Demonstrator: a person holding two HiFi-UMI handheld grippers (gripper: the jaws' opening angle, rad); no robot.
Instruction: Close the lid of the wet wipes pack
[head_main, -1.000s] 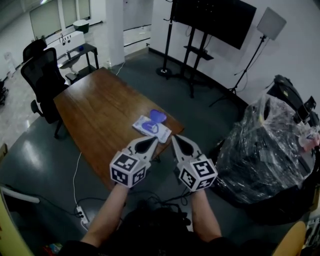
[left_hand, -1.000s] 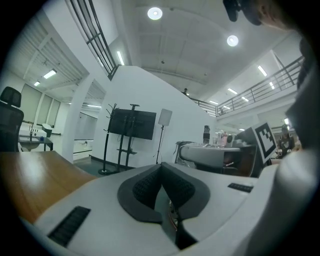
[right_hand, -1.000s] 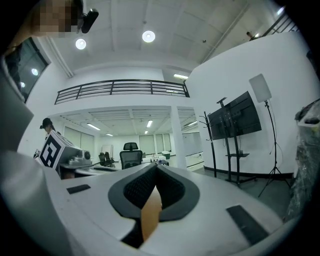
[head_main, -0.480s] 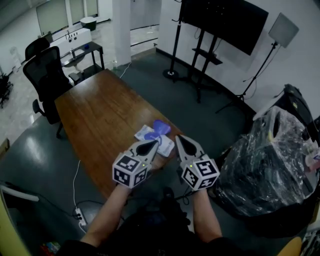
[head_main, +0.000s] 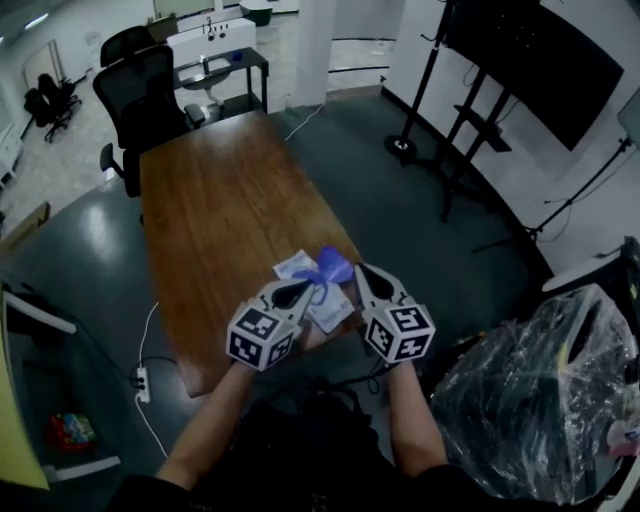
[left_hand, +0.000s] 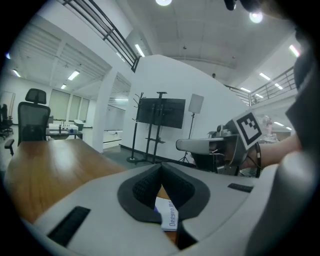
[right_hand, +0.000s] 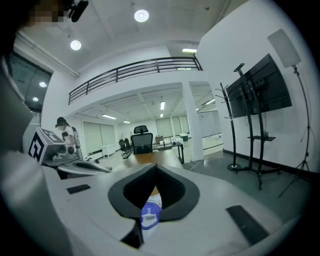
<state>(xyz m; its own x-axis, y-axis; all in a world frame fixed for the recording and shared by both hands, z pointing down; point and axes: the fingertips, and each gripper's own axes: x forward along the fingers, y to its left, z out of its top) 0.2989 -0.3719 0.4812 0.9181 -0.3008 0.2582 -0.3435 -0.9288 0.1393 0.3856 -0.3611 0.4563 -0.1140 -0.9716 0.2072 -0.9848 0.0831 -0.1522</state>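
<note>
The wet wipes pack is white with blue print and lies near the wooden table's near right corner. Its purple lid stands open, tilted up. My left gripper is shut, and its tip lies over the pack's near left part. My right gripper is also shut, just right of the lid. In the left gripper view a strip of the pack shows below the closed left gripper. In the right gripper view the pack shows below the closed right gripper.
A black office chair stands at the table's far end, with a small desk behind it. A TV stand is on the right and a plastic-wrapped bundle at the lower right. A power strip lies on the floor.
Both grippers have moved forward to the pack; their tips now reach it on either side of the open lid. The head view has swung left.
</note>
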